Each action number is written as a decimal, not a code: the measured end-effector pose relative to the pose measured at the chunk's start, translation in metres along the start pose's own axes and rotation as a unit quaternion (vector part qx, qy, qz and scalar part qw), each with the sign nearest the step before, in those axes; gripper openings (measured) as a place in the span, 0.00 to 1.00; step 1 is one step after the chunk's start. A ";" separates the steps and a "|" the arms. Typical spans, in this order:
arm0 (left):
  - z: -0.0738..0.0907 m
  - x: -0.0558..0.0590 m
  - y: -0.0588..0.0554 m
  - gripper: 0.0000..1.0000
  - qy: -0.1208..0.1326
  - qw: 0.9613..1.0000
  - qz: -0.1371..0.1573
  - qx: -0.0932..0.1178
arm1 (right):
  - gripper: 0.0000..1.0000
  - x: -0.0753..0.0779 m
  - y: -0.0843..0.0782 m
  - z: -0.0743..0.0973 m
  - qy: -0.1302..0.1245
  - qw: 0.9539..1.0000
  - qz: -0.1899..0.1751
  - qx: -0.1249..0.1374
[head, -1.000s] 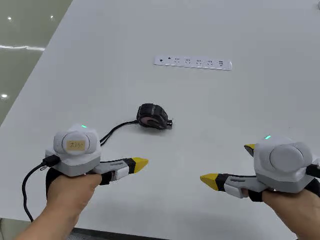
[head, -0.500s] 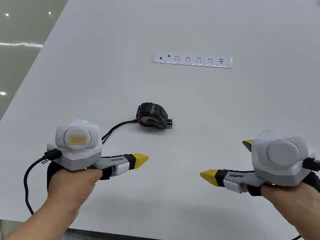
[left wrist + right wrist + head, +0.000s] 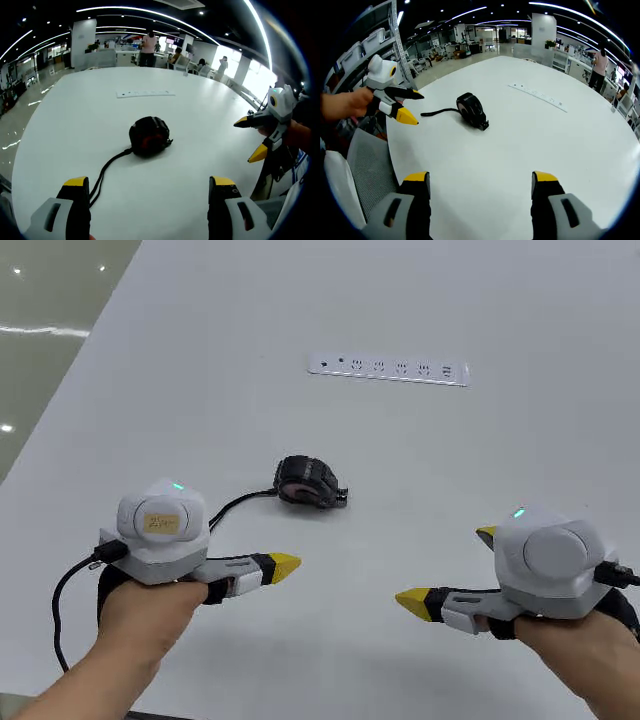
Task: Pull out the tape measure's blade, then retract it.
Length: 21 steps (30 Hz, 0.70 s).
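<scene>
A black tape measure [image 3: 309,483] was seen lying on a wide white table [image 3: 420,460], well clear of its left edge, with bare surface on every side and a power strip [image 3: 388,368] farther off. The left gripper [image 3: 149,182] and right gripper [image 3: 451,567] were held nearer, apart from the tape measure, each with jaws spread wide and nothing gripped.

- A large white worktop [image 3: 400,300] stands in an open-plan hall.
- Beyond the worktop's left edge, a glossy grey-green floor [image 3: 50,310] mirrors ceiling lamps.
- Long light strips [image 3: 150,10] cross a dark ceiling.
- Bright windows [image 3: 257,75] line one side.
- Past the far edge are a white column [image 3: 82,42], desks and a standing person [image 3: 148,47].
- Metal shelving [image 3: 365,42] holding bins and a grey mesh chair [image 3: 370,165] sit off the near edge.
</scene>
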<state>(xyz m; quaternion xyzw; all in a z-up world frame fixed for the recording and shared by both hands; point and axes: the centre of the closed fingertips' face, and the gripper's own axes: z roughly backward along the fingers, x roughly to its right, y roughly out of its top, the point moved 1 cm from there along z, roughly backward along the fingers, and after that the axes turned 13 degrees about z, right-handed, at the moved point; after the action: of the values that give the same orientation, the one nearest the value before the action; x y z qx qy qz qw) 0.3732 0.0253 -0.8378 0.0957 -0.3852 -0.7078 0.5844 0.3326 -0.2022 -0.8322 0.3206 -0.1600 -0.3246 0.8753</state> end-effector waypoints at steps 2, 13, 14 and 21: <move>-0.003 -0.002 0.001 0.97 -0.001 1.000 -0.001 0.000 | 0.85 0.000 0.001 -0.001 0.002 1.000 0.003 -0.001; -0.010 -0.003 0.005 0.96 -0.007 1.000 -0.012 -0.003 | 0.84 0.005 0.003 -0.009 0.006 1.000 0.013 -0.003; -0.011 -0.003 0.005 0.96 -0.007 1.000 -0.013 -0.003 | 0.84 0.005 0.003 -0.010 0.006 1.000 0.014 -0.003; -0.013 -0.004 0.009 0.96 -0.008 1.000 -0.021 -0.006 | 0.84 0.006 0.004 -0.014 0.012 1.000 0.023 -0.005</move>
<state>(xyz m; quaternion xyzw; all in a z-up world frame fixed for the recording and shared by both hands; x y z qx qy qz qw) 0.3888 0.0232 -0.8423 0.0950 -0.3838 -0.7230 0.5665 0.3462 -0.1973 -0.8397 0.3166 -0.1557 -0.3012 0.8859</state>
